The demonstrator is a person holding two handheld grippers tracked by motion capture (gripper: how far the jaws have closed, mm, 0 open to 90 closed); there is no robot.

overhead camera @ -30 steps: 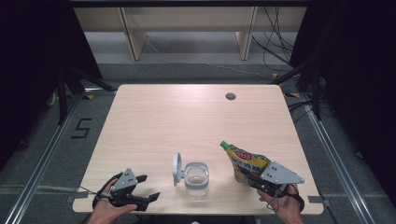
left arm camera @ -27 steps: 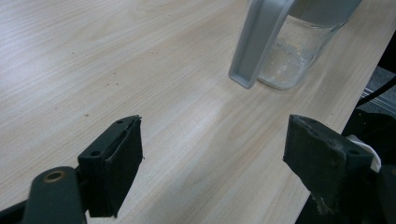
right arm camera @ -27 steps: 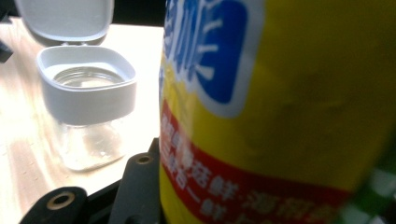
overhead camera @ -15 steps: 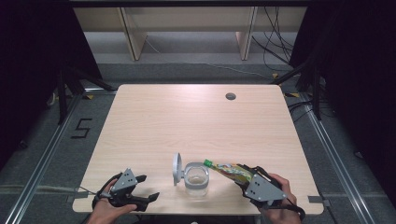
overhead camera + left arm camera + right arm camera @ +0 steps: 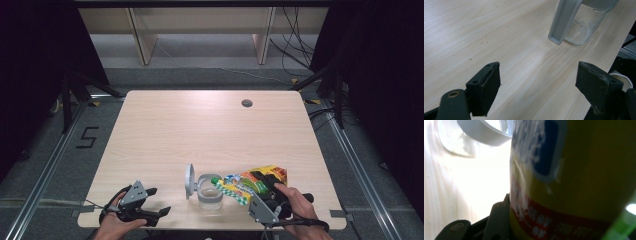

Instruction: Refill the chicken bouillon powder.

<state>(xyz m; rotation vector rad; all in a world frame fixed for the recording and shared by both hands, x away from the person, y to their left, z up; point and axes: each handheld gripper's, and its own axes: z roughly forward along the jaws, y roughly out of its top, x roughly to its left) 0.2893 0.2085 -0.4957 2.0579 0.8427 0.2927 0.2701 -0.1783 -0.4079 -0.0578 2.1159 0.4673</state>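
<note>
One hand-held gripper (image 5: 260,192) tilts a yellow pouch (image 5: 250,182) over the jar (image 5: 210,196).

The table (image 5: 200,130) is pale wood with a fine straight grain, and a small dark round hole (image 5: 246,103) sits toward its far right. Near the front edge stands a clear jar (image 5: 210,192) with a grey hinged lid (image 5: 189,181). The pouch (image 5: 252,182) beside it is mostly yellow, with green, red and orange patches, a blue-and-white panel and a red band of pale lettering. Both grippers, left (image 5: 152,202) and right (image 5: 270,192), are black with grey plates.
</note>
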